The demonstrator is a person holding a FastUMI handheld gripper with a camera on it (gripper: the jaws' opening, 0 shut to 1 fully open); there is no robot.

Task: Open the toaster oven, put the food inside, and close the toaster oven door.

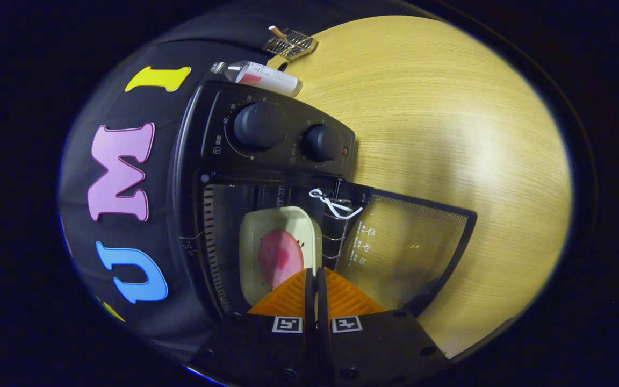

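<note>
The black toaster oven (266,161) with two round knobs stands on the wooden table (449,118), seen turned on its side. Its glass door (406,242) is swung fully open and lies level over the table. Inside the oven, on the wire rack, sits a cream tray (256,236) holding a pink piece of food (280,258). My gripper (312,277) reaches into the oven mouth, and its fingers are pressed together on the near rim of the tray.
A white cord (333,204) is tied near the door's hinge corner. Beyond the oven lie a small bottle (264,78) and a wire rack with a wooden handle (290,44). Bare tabletop stretches beside the open door.
</note>
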